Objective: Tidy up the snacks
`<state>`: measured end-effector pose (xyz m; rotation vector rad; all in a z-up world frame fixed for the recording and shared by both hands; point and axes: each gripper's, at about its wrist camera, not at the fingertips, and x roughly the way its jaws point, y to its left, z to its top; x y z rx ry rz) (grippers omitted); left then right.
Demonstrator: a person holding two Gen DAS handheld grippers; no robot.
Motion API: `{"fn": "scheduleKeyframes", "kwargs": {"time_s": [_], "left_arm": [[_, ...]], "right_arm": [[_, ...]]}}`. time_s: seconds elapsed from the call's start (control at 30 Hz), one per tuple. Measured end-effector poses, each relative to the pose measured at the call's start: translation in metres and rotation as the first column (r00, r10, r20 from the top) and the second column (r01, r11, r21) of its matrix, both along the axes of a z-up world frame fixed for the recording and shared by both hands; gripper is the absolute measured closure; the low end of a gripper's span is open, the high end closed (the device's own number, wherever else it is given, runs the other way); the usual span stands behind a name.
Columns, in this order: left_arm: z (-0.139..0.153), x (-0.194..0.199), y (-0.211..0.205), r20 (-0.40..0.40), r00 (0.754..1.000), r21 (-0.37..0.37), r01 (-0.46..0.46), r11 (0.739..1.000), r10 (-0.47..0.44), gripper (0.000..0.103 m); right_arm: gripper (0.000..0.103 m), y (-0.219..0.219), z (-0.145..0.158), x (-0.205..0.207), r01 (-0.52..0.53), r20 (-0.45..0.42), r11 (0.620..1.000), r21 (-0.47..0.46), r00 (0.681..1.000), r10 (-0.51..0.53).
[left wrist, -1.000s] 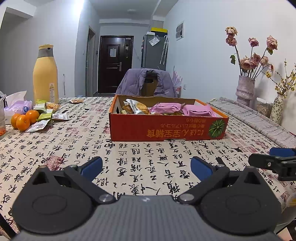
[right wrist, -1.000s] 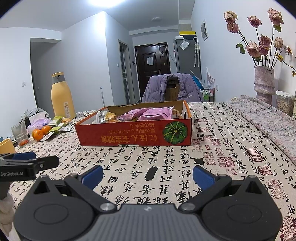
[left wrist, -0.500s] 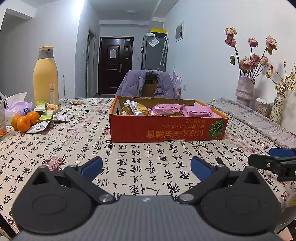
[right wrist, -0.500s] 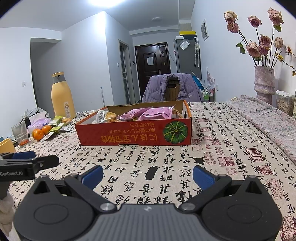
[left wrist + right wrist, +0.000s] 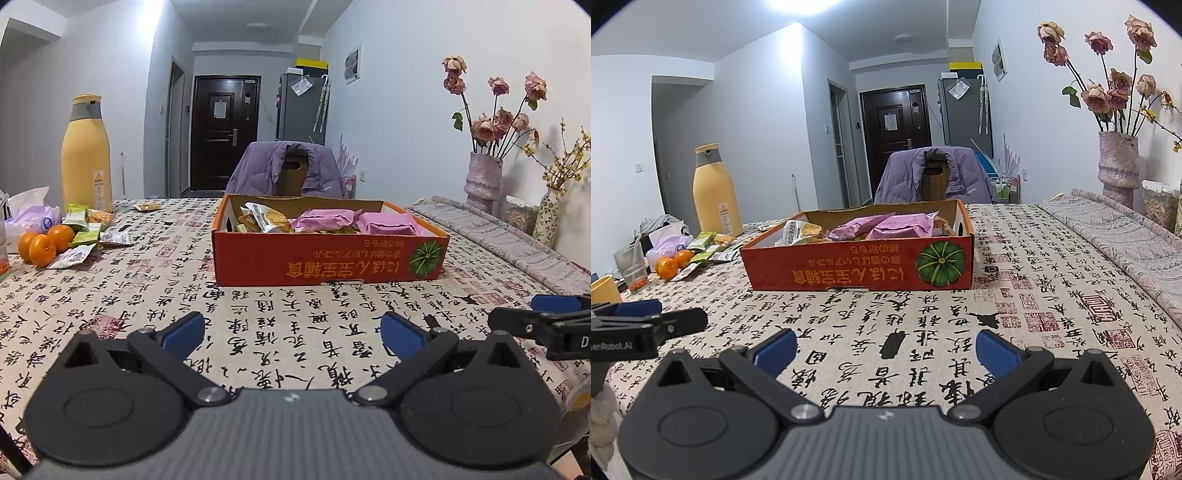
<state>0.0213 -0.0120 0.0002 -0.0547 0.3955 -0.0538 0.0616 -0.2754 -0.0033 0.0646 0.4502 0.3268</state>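
An orange cardboard box [image 5: 328, 258] [image 5: 857, 266] with a pumpkin print sits mid-table and holds pink snack packs [image 5: 328, 218] [image 5: 897, 227] and a clear cracker pack [image 5: 264, 218]. Loose green and white snack packets [image 5: 88, 232] [image 5: 709, 247] lie at the far left by three oranges [image 5: 44, 243]. My left gripper [image 5: 291, 334] is open and empty, low over the tablecloth in front of the box. My right gripper [image 5: 884, 349] is open and empty, beside it to the right. Each shows in the other's view, the right [image 5: 546, 317] and the left [image 5: 646, 317].
A tall yellow bottle [image 5: 86, 155] stands at the back left beside a tissue pack [image 5: 31, 216]. A glass [image 5: 631, 267] and yellow cup [image 5: 604, 290] stand at the left edge. Flower vases [image 5: 482, 177] stand along the right wall. A jacket-draped chair [image 5: 288, 170] is behind the table.
The left wrist view has tilted down slightly, so the scene sits a little higher. The right gripper has not moved. Both stay open.
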Motion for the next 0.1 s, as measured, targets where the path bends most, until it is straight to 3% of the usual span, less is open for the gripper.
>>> {"fn": "scheduleKeyframes", "kwargs": {"time_s": [0.1], "left_arm": [[0.0008,-0.0004,-0.001,0.004,1.0,0.005,0.004,1.0,-0.004,0.0]], "right_arm": [[0.0,-0.0002,-0.0007,-0.0002,0.0,-0.002,1.0,0.0,1.0,0.0]]}}
